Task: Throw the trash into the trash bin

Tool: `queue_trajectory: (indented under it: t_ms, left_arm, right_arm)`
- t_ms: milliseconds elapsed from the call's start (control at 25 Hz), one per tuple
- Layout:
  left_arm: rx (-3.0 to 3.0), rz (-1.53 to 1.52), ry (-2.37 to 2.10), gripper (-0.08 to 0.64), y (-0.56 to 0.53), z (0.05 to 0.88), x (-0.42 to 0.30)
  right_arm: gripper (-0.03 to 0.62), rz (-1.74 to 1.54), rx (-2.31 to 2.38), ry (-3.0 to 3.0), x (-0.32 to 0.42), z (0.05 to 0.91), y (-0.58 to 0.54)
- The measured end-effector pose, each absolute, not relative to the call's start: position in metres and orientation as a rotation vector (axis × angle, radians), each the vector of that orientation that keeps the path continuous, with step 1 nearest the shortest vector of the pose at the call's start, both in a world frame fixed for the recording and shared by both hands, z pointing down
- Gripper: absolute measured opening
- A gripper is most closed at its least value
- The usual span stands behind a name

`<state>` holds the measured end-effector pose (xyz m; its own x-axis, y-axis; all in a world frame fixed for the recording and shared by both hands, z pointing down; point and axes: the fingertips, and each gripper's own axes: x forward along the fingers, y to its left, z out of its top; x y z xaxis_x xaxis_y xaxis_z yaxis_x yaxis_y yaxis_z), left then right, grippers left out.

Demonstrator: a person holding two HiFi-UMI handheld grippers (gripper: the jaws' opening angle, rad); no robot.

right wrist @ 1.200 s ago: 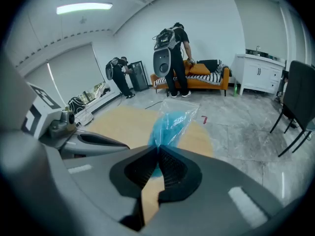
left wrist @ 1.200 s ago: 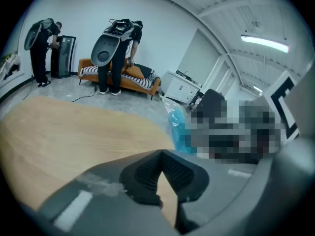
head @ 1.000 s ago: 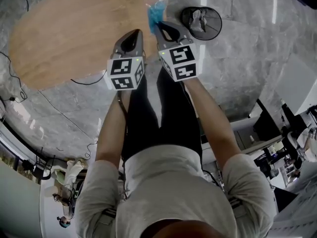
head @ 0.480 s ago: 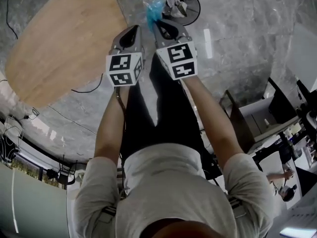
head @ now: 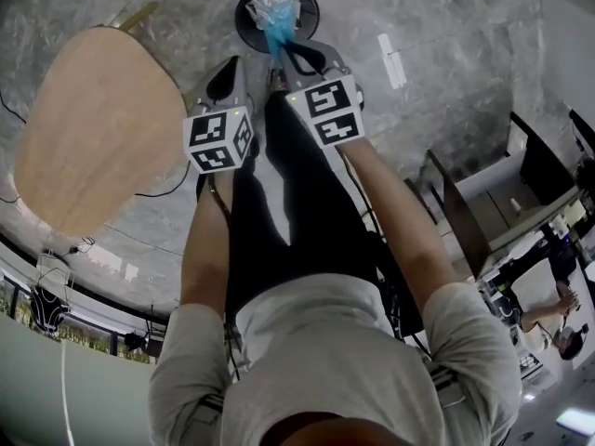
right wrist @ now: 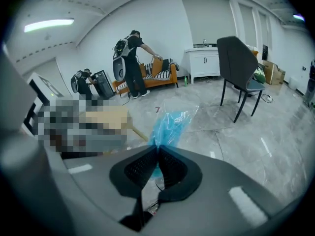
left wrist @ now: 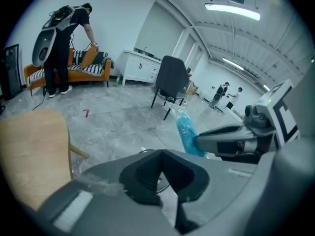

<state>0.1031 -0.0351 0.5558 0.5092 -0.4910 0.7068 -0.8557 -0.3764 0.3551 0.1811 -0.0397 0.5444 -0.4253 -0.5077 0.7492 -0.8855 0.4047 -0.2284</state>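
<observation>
The blue bag [head: 276, 14] hides the trash bin [head: 308, 21] inside.

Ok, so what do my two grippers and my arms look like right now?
The left gripper and right gripper are matching grey wedge-shaped shells that taper to black pads, ribbed on their inner faces. Each carries a white cube with black square markers, on the left and on the right, with a small green light. The person wears a light short-sleeved shirt, with the forearms uncovered.

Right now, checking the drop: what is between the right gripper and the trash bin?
Only the blue bag the right gripper pinches; head view shows it over the bin.
</observation>
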Motion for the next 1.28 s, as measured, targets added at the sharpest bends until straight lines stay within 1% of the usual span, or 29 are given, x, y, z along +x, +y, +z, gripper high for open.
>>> queue_trajectory:
  t_ms: [400,840,1280]
  left_arm:
    - [2.012,0.682,-1.088,0.018,-0.038,0.590,0.120]
    - [1.947,0.687,-1.083,0.018,-0.045,0.631,0.111]
    - [1.980,0.694,-1.039,0.018,-0.067,0.689,0.118]
  right_arm:
    - [0.023,0.963,1.194,-2.045,0.202,0.586,-0.028]
    - [0.023,0.997,1.164,-2.010,0.192,0.616,-0.034]
    - [0.023,0.997,1.187,-1.984,0.195,0.686,-0.043]
